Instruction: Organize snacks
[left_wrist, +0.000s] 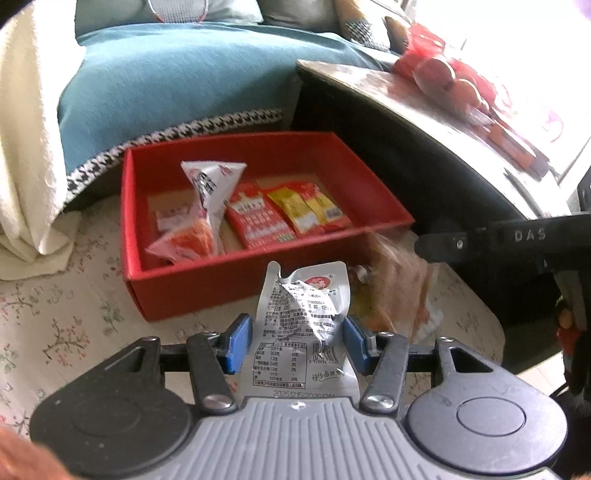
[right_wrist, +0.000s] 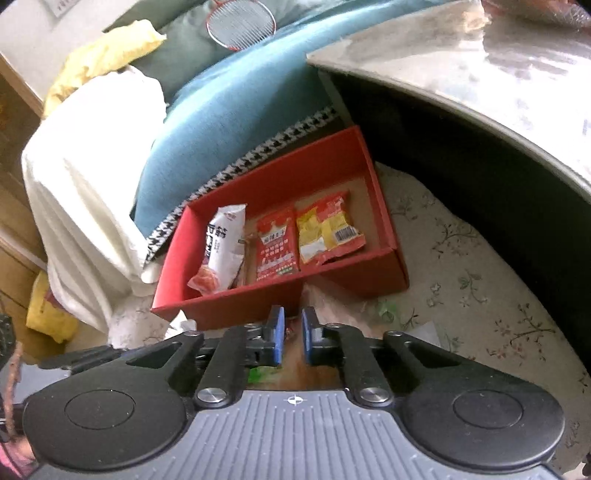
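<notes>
My left gripper (left_wrist: 295, 339) is shut on a crumpled silver snack packet (left_wrist: 299, 314), its blue pads pressing both sides. Just ahead on the floor stands an open red box (left_wrist: 240, 284) holding a white-and-orange packet (left_wrist: 207, 206), a red packet (left_wrist: 255, 218) and yellow-red packets (left_wrist: 306, 206). My right gripper (right_wrist: 292, 338) is shut on a thin clear packet of brown snack (right_wrist: 325, 301), close to the red box's (right_wrist: 229, 306) near wall. From the left wrist view that brown packet (left_wrist: 395, 288) hangs blurred beside the box's right corner.
A blue sofa cushion (left_wrist: 177, 81) and a white blanket (right_wrist: 85, 177) lie behind the box. A low table (right_wrist: 461, 74) with a dark side rises to the right, carrying red-wrapped items (left_wrist: 454, 85). The floor is covered by a floral mat (right_wrist: 461, 266).
</notes>
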